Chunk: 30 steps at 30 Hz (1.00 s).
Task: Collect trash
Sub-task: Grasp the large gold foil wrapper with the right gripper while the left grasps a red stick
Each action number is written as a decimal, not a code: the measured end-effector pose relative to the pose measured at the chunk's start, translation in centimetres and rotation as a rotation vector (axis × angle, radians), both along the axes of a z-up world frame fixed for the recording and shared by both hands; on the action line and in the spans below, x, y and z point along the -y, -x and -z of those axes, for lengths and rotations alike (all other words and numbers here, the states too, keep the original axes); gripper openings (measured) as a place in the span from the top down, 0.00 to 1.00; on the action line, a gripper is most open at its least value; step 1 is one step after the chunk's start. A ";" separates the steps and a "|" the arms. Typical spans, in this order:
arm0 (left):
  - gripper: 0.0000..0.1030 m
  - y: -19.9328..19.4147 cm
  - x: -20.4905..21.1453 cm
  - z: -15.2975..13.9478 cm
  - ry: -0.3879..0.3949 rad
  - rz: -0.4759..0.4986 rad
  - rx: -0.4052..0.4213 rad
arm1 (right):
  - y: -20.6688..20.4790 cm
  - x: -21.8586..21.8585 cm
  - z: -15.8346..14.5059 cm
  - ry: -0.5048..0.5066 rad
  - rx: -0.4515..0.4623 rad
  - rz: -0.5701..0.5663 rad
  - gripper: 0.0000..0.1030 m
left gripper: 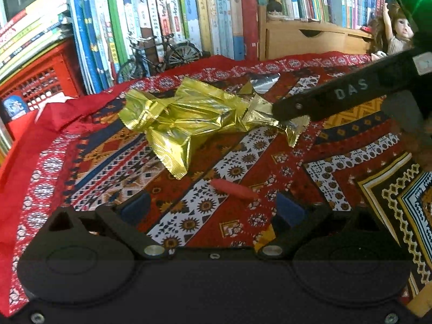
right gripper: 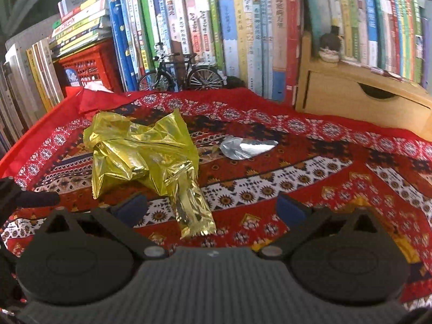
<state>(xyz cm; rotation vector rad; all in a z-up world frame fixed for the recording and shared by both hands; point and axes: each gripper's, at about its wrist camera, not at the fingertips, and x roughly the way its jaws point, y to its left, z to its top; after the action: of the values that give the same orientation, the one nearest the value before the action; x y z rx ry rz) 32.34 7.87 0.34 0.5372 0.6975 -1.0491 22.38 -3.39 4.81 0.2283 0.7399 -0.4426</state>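
A heap of crumpled gold foil wrappers point(left gripper: 189, 113) lies on the patterned cloth point(left gripper: 270, 167), with a torn silver foil piece point(left gripper: 263, 82) behind it. My left gripper point(left gripper: 213, 208) is open low over the cloth, and a small red scrap point(left gripper: 233, 189) lies just ahead between its fingers. In the right wrist view the gold heap point(right gripper: 140, 154) trails one long wrapper point(right gripper: 194, 210) down between the wide-apart fingers of my open right gripper point(right gripper: 212, 208). The silver foil point(right gripper: 248, 147) lies further back. From the left wrist view, a right gripper finger point(left gripper: 324, 97) rests at that wrapper's end.
Upright books point(left gripper: 189, 13) line the back, with a model bicycle point(left gripper: 159, 56) in front of them. A red crate point(left gripper: 35, 81) under stacked books and crumpled red fabric point(left gripper: 59, 113) sit at the left. A wooden drawer box point(right gripper: 364, 100) and a doll point(left gripper: 399, 32) stand at the right.
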 end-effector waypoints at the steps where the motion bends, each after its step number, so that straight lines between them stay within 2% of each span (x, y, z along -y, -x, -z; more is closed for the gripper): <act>1: 0.09 -0.1 0.1 0.2 0.000 0.012 -0.013 | -0.4 0.0 0.1 0.012 -0.003 -0.009 0.03; 5: 0.19 -0.5 0.3 0.8 0.012 0.064 -0.074 | -1.3 0.0 0.3 0.051 -0.005 -0.037 0.09; 11: 0.24 -1.0 0.2 1.2 0.029 0.128 -0.083 | -2.3 0.4 1.0 0.035 -0.016 -0.056 0.17; 15: 0.41 -1.8 0.2 1.1 0.049 0.171 -0.075 | -2.5 0.6 1.5 0.011 -0.024 -0.075 0.29; 17: 0.46 -2.3 0.3 1.0 0.059 0.196 -0.086 | -2.4 0.5 1.7 0.003 -0.021 -0.068 0.34; 19: 0.56 -2.6 0.4 1.0 0.062 0.222 -0.086 | -1.9 0.5 1.7 -0.010 0.000 -0.052 0.52; 20: 0.59 -2.7 0.5 0.9 0.063 0.235 -0.086 | -1.7 0.5 1.7 -0.016 0.004 -0.051 0.56; 21: 0.60 -2.7 0.6 0.9 0.062 0.247 -0.086 | -1.5 0.5 1.8 -0.020 0.004 -0.056 0.60; 27: 0.60 -2.2 0.6 0.9 0.053 0.273 -0.070 | -1.5 0.2 2.2 -0.026 -0.031 -0.093 0.60; 30: 0.60 -1.9 0.6 0.9 0.053 0.258 -0.065 | -1.6 0.1 2.3 -0.018 -0.038 -0.098 0.66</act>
<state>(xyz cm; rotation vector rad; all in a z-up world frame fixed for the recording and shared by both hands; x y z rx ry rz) 34.28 7.22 -0.53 0.5587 0.6668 -1.3274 23.94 -3.45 2.47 0.2002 0.7890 -0.3485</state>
